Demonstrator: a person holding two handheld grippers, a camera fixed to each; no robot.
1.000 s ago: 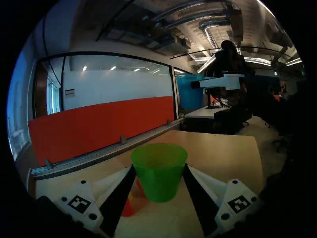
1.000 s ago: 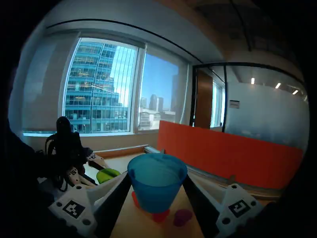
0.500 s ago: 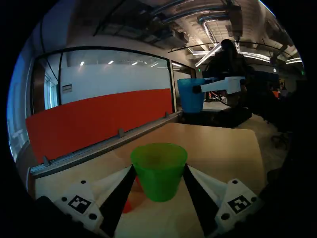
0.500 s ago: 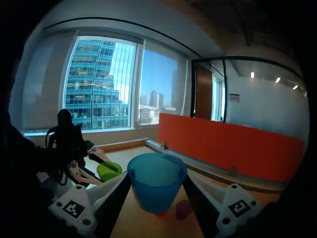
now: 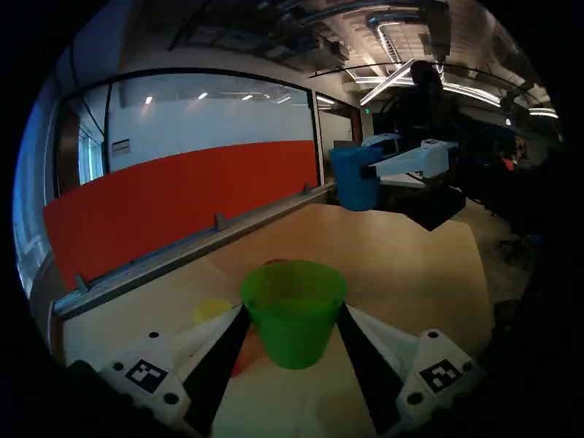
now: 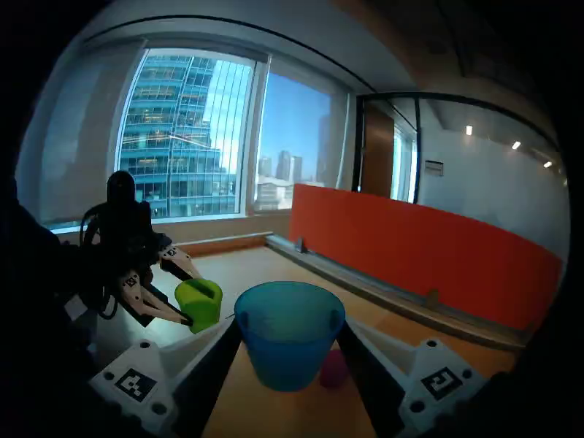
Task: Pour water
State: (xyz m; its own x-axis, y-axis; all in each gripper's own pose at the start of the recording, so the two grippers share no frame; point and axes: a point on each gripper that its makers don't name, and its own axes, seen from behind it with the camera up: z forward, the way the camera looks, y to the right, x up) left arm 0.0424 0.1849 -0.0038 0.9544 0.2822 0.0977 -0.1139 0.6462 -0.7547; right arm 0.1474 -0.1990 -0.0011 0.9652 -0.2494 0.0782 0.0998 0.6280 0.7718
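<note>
Green cup [image 5: 293, 314] is pinched in my left tool [image 5: 292, 325], and the blue cup [image 6: 290, 337] is pinched in my right tool [image 6: 290, 321], both over the table [image 5: 409, 255]. Next, I think, I bring blue rim above green mouth, then tip slowly, keeping green level.

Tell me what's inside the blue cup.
In the right gripper view, the inner far wall of the blue cup is visible and looks bare. The near rim covers the bottom, so any water there cannot be seen.
</note>
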